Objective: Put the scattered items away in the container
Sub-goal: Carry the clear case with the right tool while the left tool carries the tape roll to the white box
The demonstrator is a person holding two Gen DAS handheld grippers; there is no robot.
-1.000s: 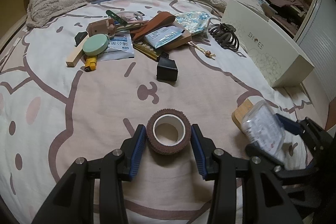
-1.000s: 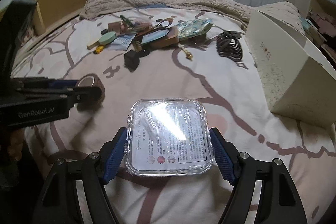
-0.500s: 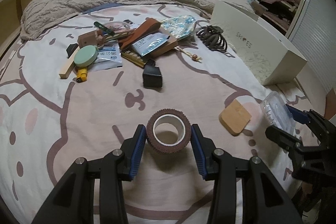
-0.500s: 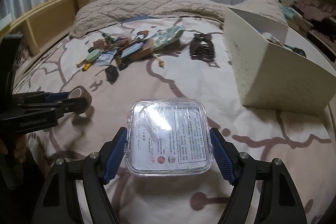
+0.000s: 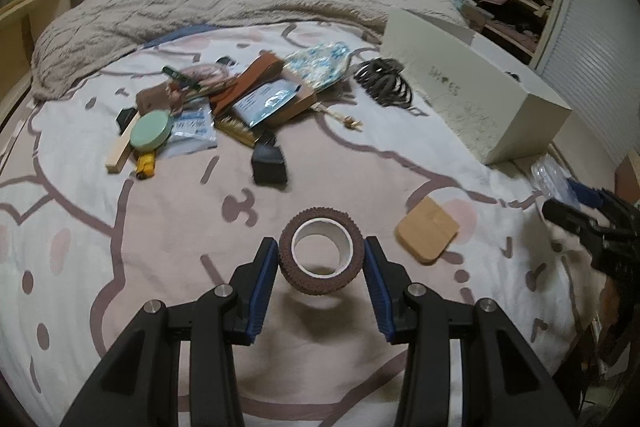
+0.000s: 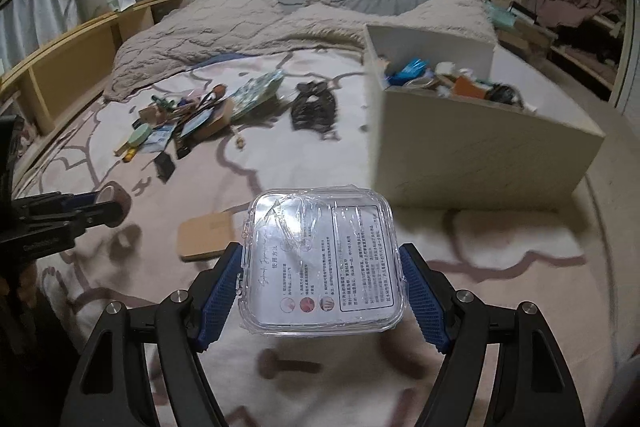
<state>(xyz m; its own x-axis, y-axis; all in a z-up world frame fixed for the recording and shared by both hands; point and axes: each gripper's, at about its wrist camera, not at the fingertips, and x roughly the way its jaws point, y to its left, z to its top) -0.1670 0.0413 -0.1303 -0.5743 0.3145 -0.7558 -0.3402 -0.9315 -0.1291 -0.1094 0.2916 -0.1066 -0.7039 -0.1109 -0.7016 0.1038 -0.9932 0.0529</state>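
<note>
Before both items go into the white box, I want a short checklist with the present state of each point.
1. Left claw shut on the brown tape roll: ok.
2. Right claw shut on the clear plastic case: ok.
3. White box open at the top: ok.
4. Free room in the box: cannot tell; items already fill the visible part.
5. Case above the box opening: not ok, it hangs in front of the box.

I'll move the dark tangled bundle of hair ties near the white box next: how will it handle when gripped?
The dark tangled bundle of hair ties looks floppy: thin loops sprawl loosely on the bedspread. It is probably light, and loops may dangle or slip free. It is unlikely to roll.
</note>
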